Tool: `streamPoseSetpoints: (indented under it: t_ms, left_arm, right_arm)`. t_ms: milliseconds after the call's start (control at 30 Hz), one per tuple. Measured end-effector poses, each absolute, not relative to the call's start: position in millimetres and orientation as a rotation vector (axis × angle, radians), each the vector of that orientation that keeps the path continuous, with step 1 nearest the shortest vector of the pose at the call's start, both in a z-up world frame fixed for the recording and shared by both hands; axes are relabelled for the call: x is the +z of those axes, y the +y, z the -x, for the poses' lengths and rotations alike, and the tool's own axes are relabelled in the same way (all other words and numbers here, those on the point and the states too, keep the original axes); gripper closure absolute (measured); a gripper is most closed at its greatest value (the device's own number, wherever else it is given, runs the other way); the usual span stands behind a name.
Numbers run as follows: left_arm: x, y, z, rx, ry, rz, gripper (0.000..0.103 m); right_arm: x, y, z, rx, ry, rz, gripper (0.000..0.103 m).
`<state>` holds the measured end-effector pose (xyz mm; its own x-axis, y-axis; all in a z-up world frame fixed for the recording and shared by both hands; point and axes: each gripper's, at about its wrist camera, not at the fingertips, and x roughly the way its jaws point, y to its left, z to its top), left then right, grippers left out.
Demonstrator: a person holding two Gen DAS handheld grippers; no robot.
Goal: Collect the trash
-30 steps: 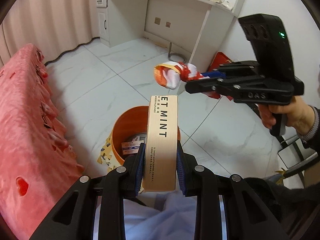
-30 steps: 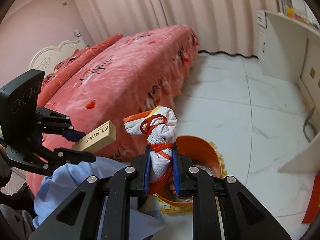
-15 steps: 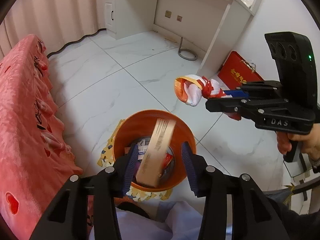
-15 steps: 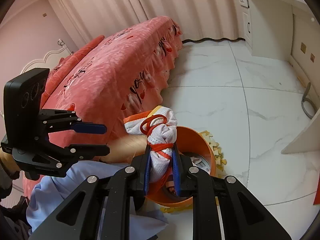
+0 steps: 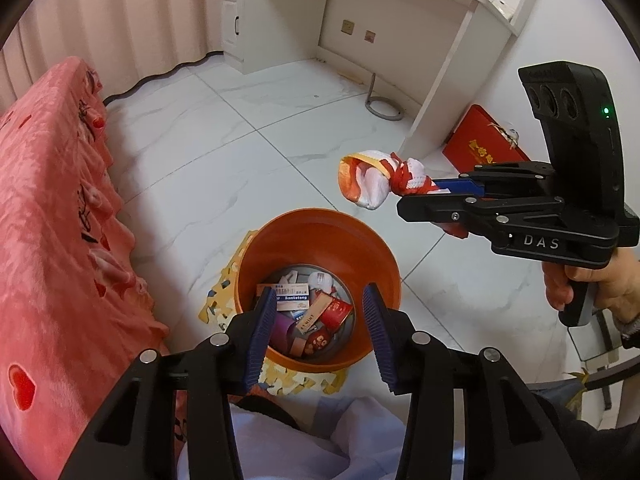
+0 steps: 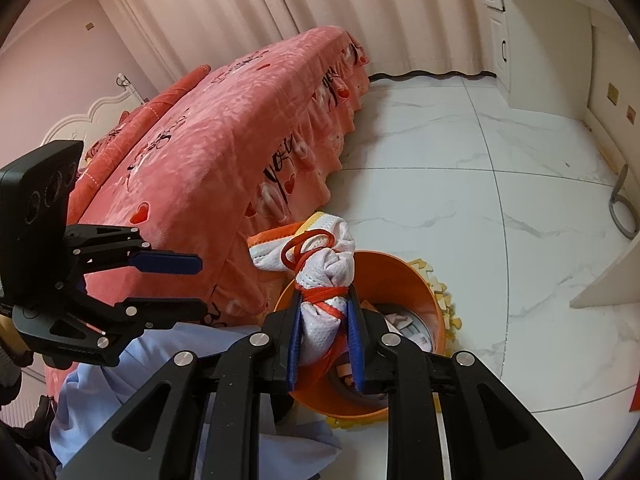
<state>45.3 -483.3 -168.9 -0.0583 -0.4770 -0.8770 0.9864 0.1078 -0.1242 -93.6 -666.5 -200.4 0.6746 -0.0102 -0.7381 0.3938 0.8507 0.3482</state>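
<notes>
An orange bin [image 5: 320, 232] stands on the white floor, holding several cartons and wrappers; the tan mint box [image 5: 312, 316] lies among them. My left gripper [image 5: 320, 316] is open and empty right above the bin. My right gripper [image 6: 324, 320] is shut on a white and orange bundle tied with red string [image 6: 320, 264], held up beside the bin [image 6: 392, 276]. In the left wrist view the bundle [image 5: 368, 180] hangs above and right of the bin, in the right gripper [image 5: 436, 190]. The left gripper [image 6: 168, 280] shows open at the left of the right wrist view.
A pink bed [image 5: 48, 240] runs along the left, close to the bin. A white desk [image 5: 400, 8] stands at the back. A red box [image 5: 484, 148] leans by the desk leg. A yellow foam mat [image 5: 224, 288] lies under the bin. My blue-clothed lap [image 5: 320, 440] is below.
My left gripper opened and the mint box fell into the bin. The right gripper kept hold of the bundle and stayed beside the bin.
</notes>
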Motion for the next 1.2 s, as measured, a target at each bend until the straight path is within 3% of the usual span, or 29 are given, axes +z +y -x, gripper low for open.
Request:
streamPoseSetpoints:
  t_ms: [133, 233, 600, 667, 767, 867, 967, 1200]
  left_arm:
    - [-168.4, -482.2, -46.1, -1.368, 0.967, -0.692, 0.056]
    - [-168.5, -481.0, -47.0, -1.365, 0.964, -0.687, 0.049]
    - [-158.3, -466.6, -46.3, -1.363, 0.942, -0.678, 0.049]
    - [-152.0, -459.4, -43.8, -1.352, 0.923, -0.683, 0.041]
    - [-140.5, -444.5, -40.9, -1.34, 0.885, -0.675, 0.04]
    - [-128.0, -424.9, -40.0, -1.316, 0.871, -0.64, 0.04]
    - [-114.9, -402.4, -37.8, -1.258, 0.838, -0.61, 0.022]
    - [-84.1, -331.2, -34.8, -1.105, 0.788, -0.526, 0.015]
  right_arm:
    - [-203.0, -669.4, 90.7, -0.259, 0.808, -0.513, 0.055]
    - [-204.0, -670.1, 90.1, -0.271, 0.812, -0.515, 0.053]
    - [-193.0, -658.1, 92.0, -0.27, 0.803, -0.516, 0.052]
    - [-185.0, -649.3, 91.5, -0.261, 0.794, -0.502, 0.05]
    - [-173.3, -637.3, 91.5, -0.246, 0.778, -0.485, 0.049]
    - [-159.5, -618.4, 89.8, -0.234, 0.767, -0.46, 0.042]
    - [-144.6, -597.1, 87.8, -0.207, 0.751, -0.451, 0.035]
    - [-99.9, -526.5, 71.7, -0.111, 0.7, -0.371, 0.014]
